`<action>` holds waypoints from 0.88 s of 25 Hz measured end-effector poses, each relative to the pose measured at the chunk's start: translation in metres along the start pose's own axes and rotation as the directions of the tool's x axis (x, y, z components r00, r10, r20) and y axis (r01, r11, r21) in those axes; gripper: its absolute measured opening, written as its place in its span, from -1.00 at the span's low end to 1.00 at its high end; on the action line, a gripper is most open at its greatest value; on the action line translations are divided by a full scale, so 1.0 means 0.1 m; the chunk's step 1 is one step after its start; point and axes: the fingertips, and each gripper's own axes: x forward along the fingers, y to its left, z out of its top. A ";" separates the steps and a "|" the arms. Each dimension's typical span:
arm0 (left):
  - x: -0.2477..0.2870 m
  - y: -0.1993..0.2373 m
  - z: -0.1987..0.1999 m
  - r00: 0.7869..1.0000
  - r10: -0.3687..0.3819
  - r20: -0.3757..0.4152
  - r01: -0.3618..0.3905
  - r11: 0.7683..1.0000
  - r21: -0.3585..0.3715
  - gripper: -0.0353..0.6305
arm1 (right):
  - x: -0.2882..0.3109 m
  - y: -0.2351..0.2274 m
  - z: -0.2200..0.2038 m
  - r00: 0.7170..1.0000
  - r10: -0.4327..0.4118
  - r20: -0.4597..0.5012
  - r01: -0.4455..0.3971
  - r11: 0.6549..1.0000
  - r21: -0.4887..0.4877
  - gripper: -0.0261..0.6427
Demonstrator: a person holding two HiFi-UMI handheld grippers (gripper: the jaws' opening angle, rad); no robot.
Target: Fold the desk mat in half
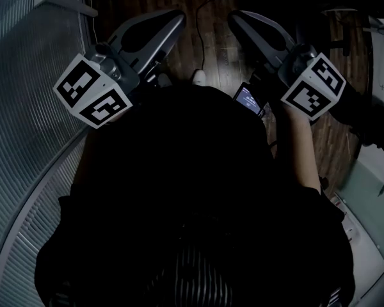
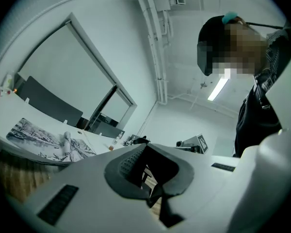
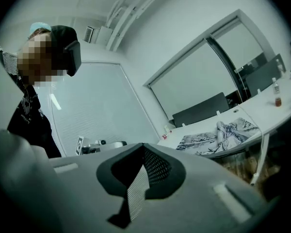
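OK, head view: left gripper (image 1: 173, 19) + right gripper (image 1: 238, 19) over open wood floor (image 1: 208, 50).
Left gripper view: jaws closed, empty. Desk mat (image 2: 43, 137), grey ink print w/ rumpled ridge, lies at near edge of white table (image 2: 34, 115), far left, well apart.
Right gripper view: jaws closed, empty; desk mat (image 3: 208, 140) far right, well apart.

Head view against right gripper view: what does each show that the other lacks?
Only the head view: the left gripper, the wooden floor and a small lit screen. Only the right gripper view: the printed desk mat lying on a white table, and a large window. Both: the right gripper, jaws together on nothing, and the person's dark top.
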 end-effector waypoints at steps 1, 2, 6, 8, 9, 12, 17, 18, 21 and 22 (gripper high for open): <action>-0.03 -0.01 0.00 1.000 -0.023 0.001 0.023 1.000 0.005 -0.87 | 0.04 0.00 0.00 1.000 -0.007 -0.003 0.007 1.000 -0.011 -0.91; -0.07 -0.03 0.00 0.999 -0.050 0.005 0.050 0.999 0.017 -0.87 | 0.09 0.01 -0.02 1.000 -0.012 -0.007 0.012 1.000 -0.020 -0.91; -0.34 0.10 -0.06 1.000 -0.020 -0.008 0.021 0.996 0.087 -0.87 | 0.38 0.15 -0.12 1.000 -0.010 -0.006 0.010 0.999 -0.032 -0.91; -0.43 0.25 -0.09 0.999 0.032 -0.020 -0.030 0.997 0.075 -0.87 | 0.49 0.23 -0.08 1.000 0.009 0.016 -0.009 1.000 -0.015 -0.91; -0.46 0.29 -0.06 0.999 0.029 -0.014 -0.028 0.998 0.064 -0.87 | 0.53 0.25 -0.05 1.000 0.016 0.022 -0.015 1.000 -0.012 -0.91; -0.49 0.29 0.06 1.000 -0.025 0.010 0.025 0.998 0.060 -0.87 | 0.61 0.27 0.01 1.000 0.017 0.012 -0.017 1.000 -0.024 -0.91; -0.45 0.45 0.04 1.000 -0.015 0.017 0.015 1.000 -0.006 -0.87 | 0.60 0.22 0.11 0.998 0.052 0.037 -0.053 0.998 0.029 -0.91; -0.45 0.51 0.02 1.000 -0.003 0.027 0.004 0.999 -0.039 -0.87 | 0.59 0.21 0.13 0.997 0.062 0.048 -0.064 0.997 0.039 -0.91; -0.43 0.60 -0.01 0.998 0.036 0.044 -0.032 0.996 -0.085 -0.87 | 0.56 0.16 0.16 0.995 0.084 0.049 -0.086 0.996 0.033 -0.91; -0.41 0.61 0.00 0.998 0.044 0.046 -0.041 0.996 -0.081 -0.87 | 0.55 0.15 0.17 0.995 0.092 0.045 -0.093 0.995 0.027 -0.91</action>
